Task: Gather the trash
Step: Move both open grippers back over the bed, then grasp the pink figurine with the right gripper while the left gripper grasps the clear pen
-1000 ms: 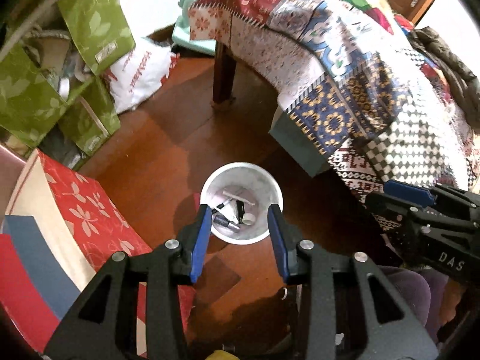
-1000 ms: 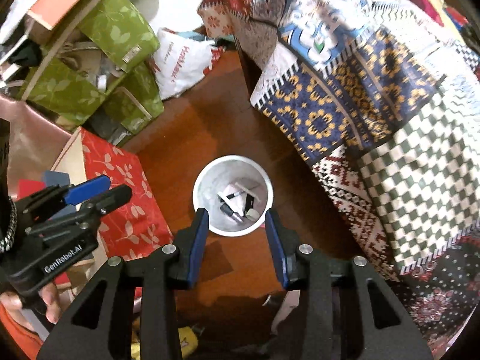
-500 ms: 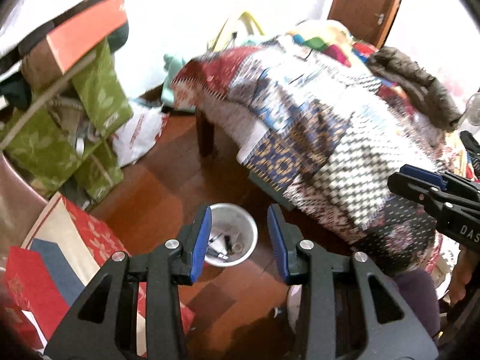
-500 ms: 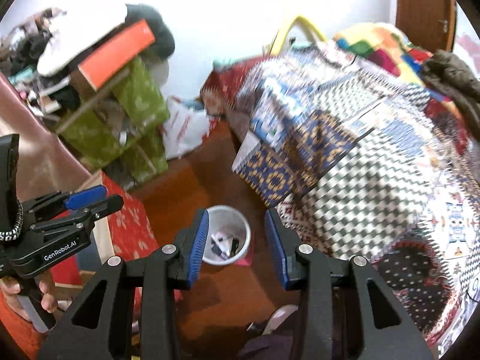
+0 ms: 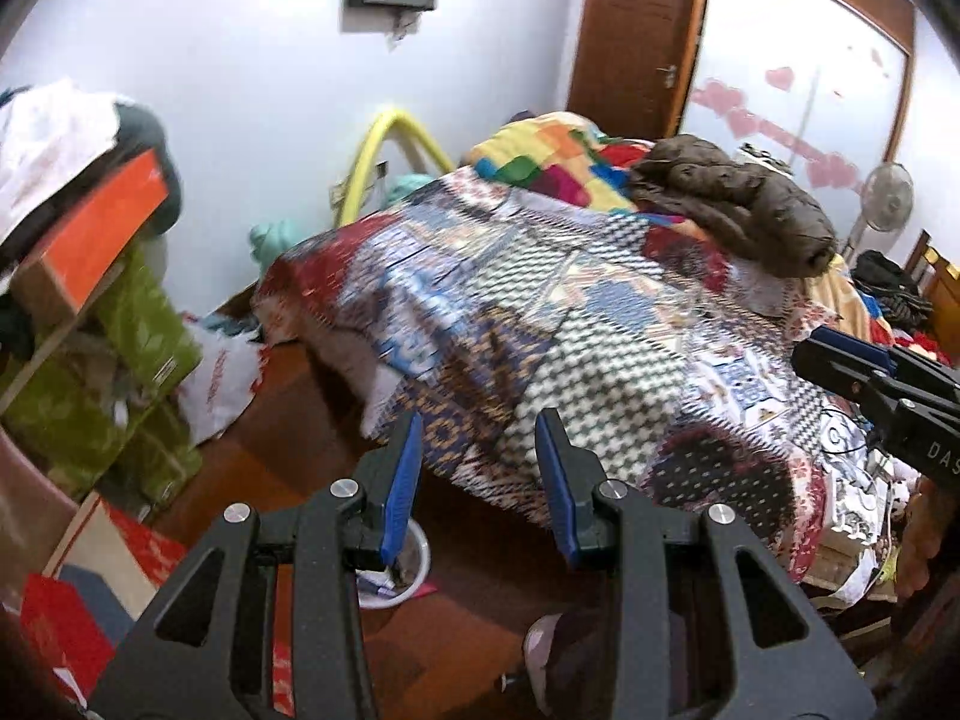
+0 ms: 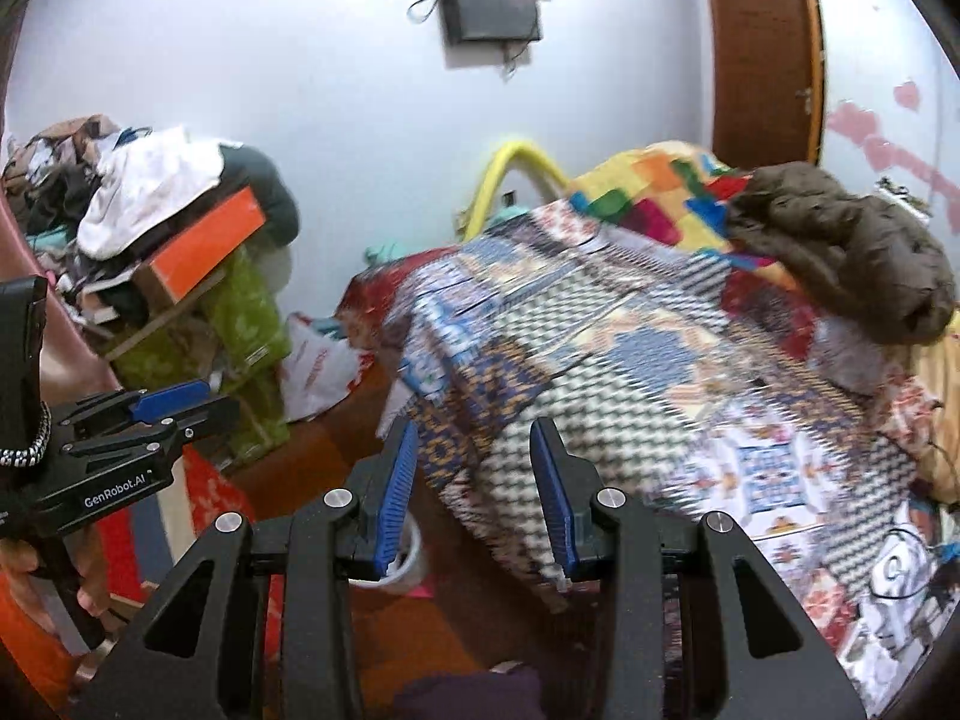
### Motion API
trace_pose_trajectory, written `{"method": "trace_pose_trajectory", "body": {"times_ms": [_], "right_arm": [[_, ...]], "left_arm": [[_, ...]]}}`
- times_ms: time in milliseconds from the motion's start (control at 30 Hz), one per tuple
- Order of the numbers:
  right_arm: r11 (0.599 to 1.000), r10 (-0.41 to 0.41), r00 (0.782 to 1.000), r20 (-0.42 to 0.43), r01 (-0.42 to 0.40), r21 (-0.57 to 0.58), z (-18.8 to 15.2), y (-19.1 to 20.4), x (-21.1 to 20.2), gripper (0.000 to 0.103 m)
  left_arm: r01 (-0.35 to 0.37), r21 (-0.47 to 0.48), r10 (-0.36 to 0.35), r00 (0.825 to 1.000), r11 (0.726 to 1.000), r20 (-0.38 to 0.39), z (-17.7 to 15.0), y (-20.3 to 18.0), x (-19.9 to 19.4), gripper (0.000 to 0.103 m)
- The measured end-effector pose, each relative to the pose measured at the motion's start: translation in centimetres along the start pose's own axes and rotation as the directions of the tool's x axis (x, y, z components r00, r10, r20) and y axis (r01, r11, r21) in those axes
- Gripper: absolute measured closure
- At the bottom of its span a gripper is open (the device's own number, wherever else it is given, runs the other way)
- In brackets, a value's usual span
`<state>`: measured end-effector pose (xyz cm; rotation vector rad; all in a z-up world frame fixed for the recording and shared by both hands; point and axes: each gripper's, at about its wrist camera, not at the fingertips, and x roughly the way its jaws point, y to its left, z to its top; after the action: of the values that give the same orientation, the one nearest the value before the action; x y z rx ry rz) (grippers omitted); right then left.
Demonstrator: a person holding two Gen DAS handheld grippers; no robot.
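A white trash bucket (image 5: 420, 564) with small scraps inside stands on the wooden floor beside the bed. In the left wrist view it is low down, partly hidden behind the left finger. My left gripper (image 5: 480, 480) is open and holds nothing, raised well above the bucket and pointing at the quilt's edge. My right gripper (image 6: 474, 492) is also open and holds nothing, and the bucket (image 6: 414, 552) peeks out behind its left finger. Each gripper shows in the other's view: the right gripper (image 5: 804, 354) at the right edge, the left gripper (image 6: 216, 397) at the left.
A bed with a patchwork quilt (image 5: 600, 330) fills the middle, with a brown jacket (image 5: 738, 204) on it. Green boxes (image 5: 138, 330), a white plastic bag (image 5: 222, 378) and a red floral box (image 5: 138, 546) crowd the left. A wooden door (image 5: 636, 36) stands behind.
Both grippers rose and tilted up from just above the bucket. The bucket shrank and slid low behind the left fingers, while the bed top, wall and door came into view.
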<state>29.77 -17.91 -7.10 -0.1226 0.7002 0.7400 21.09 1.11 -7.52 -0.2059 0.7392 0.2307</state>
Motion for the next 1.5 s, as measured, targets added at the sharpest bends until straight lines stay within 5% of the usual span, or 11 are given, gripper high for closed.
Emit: {"method": "trace_pose_trajectory", "body": {"times_ms": [500,1000,1167,1300,1500], "right_arm": [[0.973,-0.215,0.976,0.043,0.211,0.089,-0.6,-12.0,-3.7,0.067],[0.91,-0.318,0.939,-0.134,0.342,0.236,-3.4,-24.7,2.4,0.067],[0.912,-0.306,0.934,-0.185,0.344,0.224,-3.8,-27.0,6.9,0.067],[0.913,-0.193,0.947,-0.258,0.27,0.305,-4.0,-29.4,11.8,0.067],[0.91,-0.155,0.935,-0.318,0.261,0.323,-4.4,-31.8,16.7,0.077]], "left_arm": [[0.121,0.109,-0.12,0.993,0.987,-0.018,5.0,-11.1,5.6,0.065],[0.216,0.182,-0.192,0.971,0.959,-0.143,7.6,-19.2,17.3,0.065],[0.242,0.183,-0.208,0.96,0.953,-0.188,7.7,-20.7,21.6,0.065],[0.249,0.188,-0.205,0.952,0.95,-0.228,7.8,-21.8,25.2,0.065],[0.266,0.167,-0.213,0.936,0.949,-0.279,7.5,-22.9,29.9,0.065]]}}
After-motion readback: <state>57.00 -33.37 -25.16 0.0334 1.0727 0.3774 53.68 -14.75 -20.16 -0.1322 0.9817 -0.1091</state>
